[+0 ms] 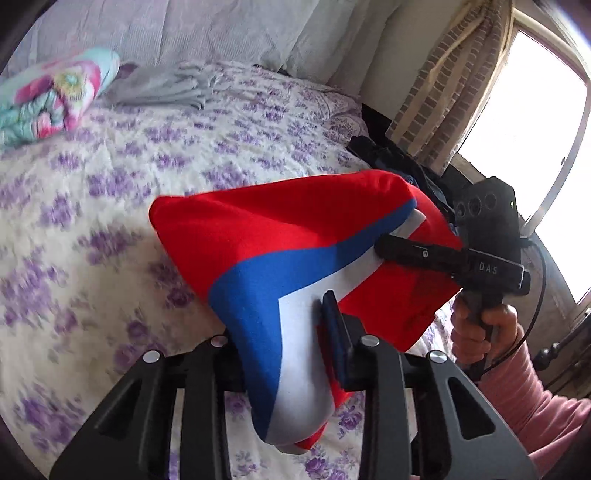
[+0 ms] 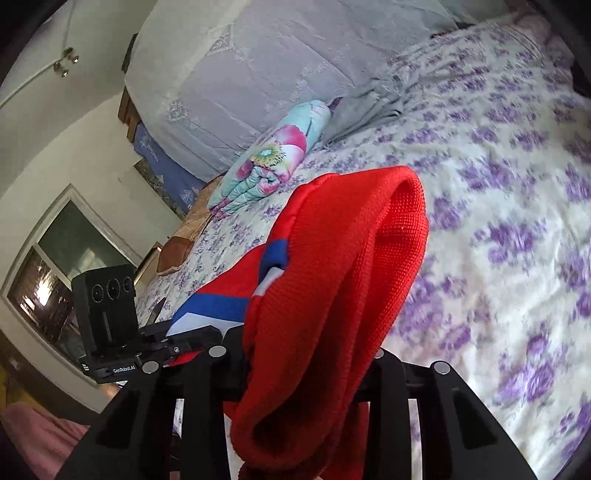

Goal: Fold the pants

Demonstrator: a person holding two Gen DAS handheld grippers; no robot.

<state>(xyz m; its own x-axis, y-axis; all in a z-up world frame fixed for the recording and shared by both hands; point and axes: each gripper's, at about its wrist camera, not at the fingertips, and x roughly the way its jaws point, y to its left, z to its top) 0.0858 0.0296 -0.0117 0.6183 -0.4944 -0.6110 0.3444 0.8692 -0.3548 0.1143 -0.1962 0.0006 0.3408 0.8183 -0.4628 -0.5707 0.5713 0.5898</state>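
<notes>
The pants [image 1: 266,236] are red with a blue and white stripe, held in the air above the bed. My left gripper [image 1: 291,332] is shut on the striped part of the pants. My right gripper [image 1: 384,247] enters from the right in the left wrist view and is shut on the pants near the white stripe. In the right wrist view the red knit cloth [image 2: 332,277] bunches between the right gripper's fingers [image 2: 306,354] and hangs over them, hiding the tips. The left gripper [image 2: 184,343] shows at lower left, clamped on the striped edge.
The bed [image 1: 92,206] has a white quilt with purple flowers. A folded floral blanket [image 1: 55,96] and a grey garment [image 1: 166,88] lie near the pillows [image 1: 184,29]. Dark clothes [image 1: 391,158] lie at the bed's right edge by a curtain and window.
</notes>
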